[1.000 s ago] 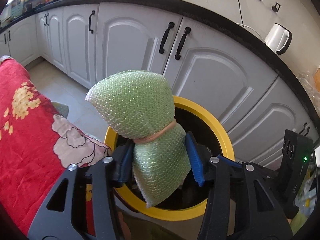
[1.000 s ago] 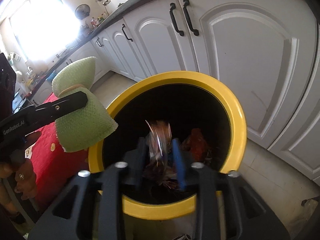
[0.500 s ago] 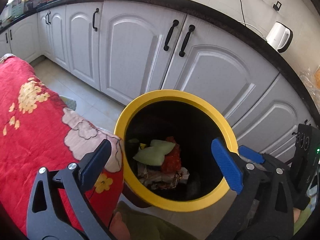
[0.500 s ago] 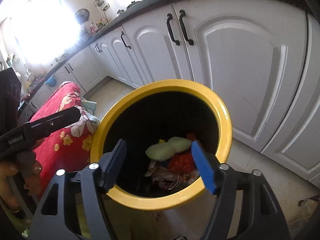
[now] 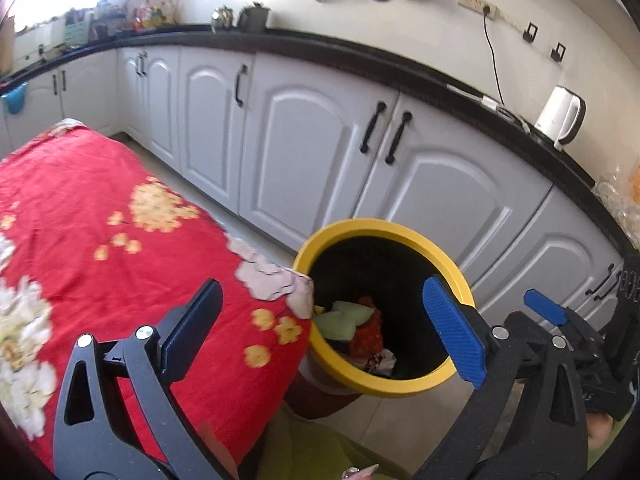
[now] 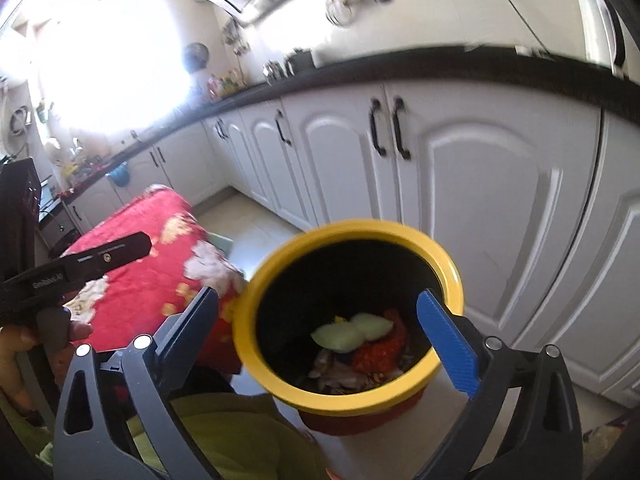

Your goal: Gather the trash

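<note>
Green wrap [image 5: 344, 318] now lies in the bin [image 5: 404, 390], on red trash, ahead of and below both tools. Left tool [image 5: 320, 334] wide, empty; it has pulled back and left toward the red cloth [image 5: 100, 240] since 0.5 s ago. Right tool [image 6: 324, 332] wide, empty, above the rim.

The bin [image 5: 384, 308] stands on the floor [image 5: 240, 220], before the cabinets [image 5: 312, 152] at 12 o'clock. The cloth-covered table [image 5: 100, 248] sits at the bin's 9 o'clock, touching its rim. Trash [image 6: 352, 332] lies inside the bin. The kettle [image 5: 560, 116] rests on the countertop [image 5: 360, 56] at 2 o'clock.
</note>
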